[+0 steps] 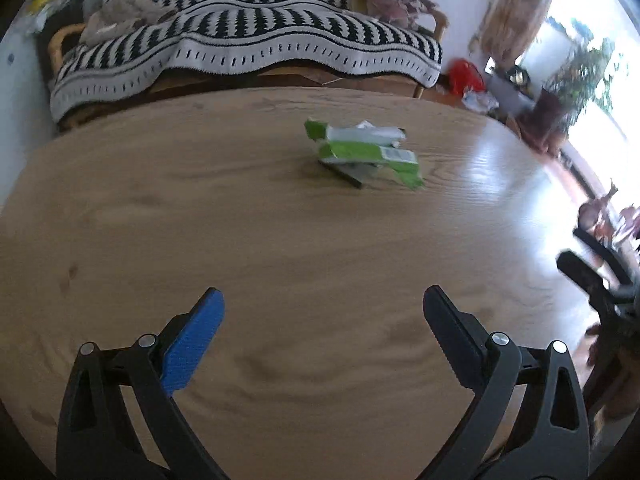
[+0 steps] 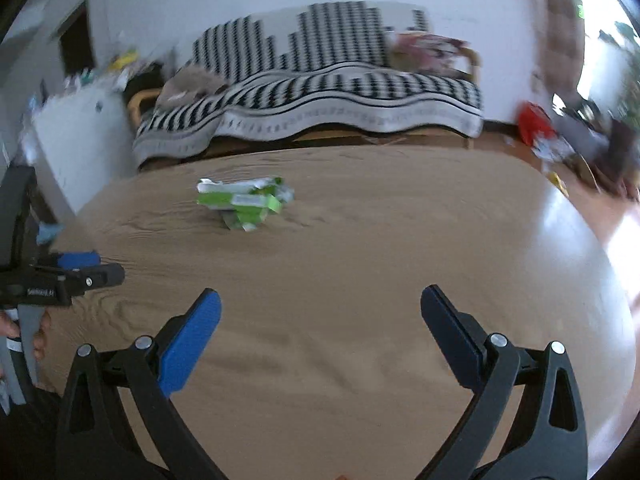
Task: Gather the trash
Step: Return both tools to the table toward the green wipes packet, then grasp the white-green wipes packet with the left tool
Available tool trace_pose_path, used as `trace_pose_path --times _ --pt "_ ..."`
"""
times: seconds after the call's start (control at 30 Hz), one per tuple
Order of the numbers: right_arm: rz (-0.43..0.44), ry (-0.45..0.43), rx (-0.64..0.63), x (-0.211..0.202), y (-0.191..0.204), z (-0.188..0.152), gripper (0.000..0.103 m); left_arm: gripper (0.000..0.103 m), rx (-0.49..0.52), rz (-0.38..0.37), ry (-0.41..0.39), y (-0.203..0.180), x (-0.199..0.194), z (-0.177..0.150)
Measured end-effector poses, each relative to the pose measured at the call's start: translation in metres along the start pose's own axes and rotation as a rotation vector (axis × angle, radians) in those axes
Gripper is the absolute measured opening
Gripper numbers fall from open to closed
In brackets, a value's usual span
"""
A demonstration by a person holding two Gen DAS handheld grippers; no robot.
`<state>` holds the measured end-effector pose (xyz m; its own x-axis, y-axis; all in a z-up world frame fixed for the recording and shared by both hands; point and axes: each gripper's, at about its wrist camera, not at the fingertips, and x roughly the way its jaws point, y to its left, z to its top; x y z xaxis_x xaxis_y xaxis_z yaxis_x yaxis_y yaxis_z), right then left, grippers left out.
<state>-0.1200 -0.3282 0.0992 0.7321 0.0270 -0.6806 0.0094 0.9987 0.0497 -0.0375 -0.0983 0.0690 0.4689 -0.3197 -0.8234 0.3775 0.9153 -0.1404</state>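
A crumpled green and white wrapper point(image 1: 362, 151) lies on the wooden table point(image 1: 200, 208), toward its far side. My left gripper point(image 1: 323, 300) hovers open over the near part of the table, well short of the wrapper, nothing between its fingers. In the right wrist view the same green and white wrapper point(image 2: 245, 202) lies ahead and to the left. My right gripper point(image 2: 320, 300) is open and empty above the wooden table point(image 2: 360, 240). The left gripper point(image 2: 86, 269) shows at the left edge there, held by a hand point(image 2: 24, 332). The right gripper point(image 1: 592, 264) shows at the right edge of the left view.
Behind the table stands a couch under a black and white striped blanket point(image 1: 248, 40). A red bag point(image 1: 464, 76) and clutter lie on the floor at the right, near a bright window with plants point(image 1: 588, 72). A white cabinet point(image 2: 76, 136) stands at the left.
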Motion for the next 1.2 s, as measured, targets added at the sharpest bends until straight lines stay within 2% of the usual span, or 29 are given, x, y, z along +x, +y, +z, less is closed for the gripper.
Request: trace_pose_path --times 0.07,0.17,0.3,0.37,0.57,0.73,0.8,0.87,0.9,0.93,1.0,1.1,1.2 --pt "0.008 0.027 -0.02 0.026 0.005 0.023 0.097 0.097 0.021 0.008 0.013 0.009 0.014 0.019" --pt "-0.001 0.04 0.056 0.05 -0.005 0.041 0.097 0.097 0.118 0.024 0.036 0.007 0.034 0.051" --pt "0.0 0.033 0.144 0.065 -0.023 0.044 0.097 0.097 0.235 0.007 0.125 -0.008 0.076 0.091" --pt "-0.002 0.042 0.148 0.066 -0.033 0.038 0.097 0.097 0.281 0.027 0.129 -0.014 0.091 0.104" --pt "-0.018 0.056 0.167 0.074 -0.054 0.033 0.097 0.097 0.429 0.022 0.156 -0.038 0.118 0.125" --pt "-0.015 0.05 0.194 0.08 -0.064 0.035 0.097 0.097 0.505 0.021 0.197 -0.048 0.135 0.133" --pt "-0.014 0.049 0.199 0.082 -0.065 0.034 0.097 0.097 0.53 0.04 0.199 -0.051 0.142 0.135" --pt "-0.007 0.053 0.202 0.084 -0.066 0.034 0.097 0.096 0.496 0.027 0.194 -0.047 0.144 0.141" --pt "-0.005 0.055 0.2 0.085 -0.066 0.034 0.097 0.09 0.462 0.004 0.194 -0.043 0.143 0.144" --pt "-0.003 0.055 0.199 0.086 -0.065 0.035 0.097 0.075 0.441 -0.017 0.202 -0.04 0.143 0.145" --pt "0.004 0.048 0.199 0.088 -0.062 0.036 0.097 0.057 0.4 -0.053 0.224 -0.034 0.144 0.147" --pt "0.014 0.045 0.198 0.092 -0.058 0.038 0.097 0.045 0.375 -0.064 0.214 -0.027 0.138 0.145" --pt "0.027 0.056 0.204 0.1 -0.052 0.04 0.097 0.045 0.344 -0.075 0.183 -0.017 0.124 0.146"
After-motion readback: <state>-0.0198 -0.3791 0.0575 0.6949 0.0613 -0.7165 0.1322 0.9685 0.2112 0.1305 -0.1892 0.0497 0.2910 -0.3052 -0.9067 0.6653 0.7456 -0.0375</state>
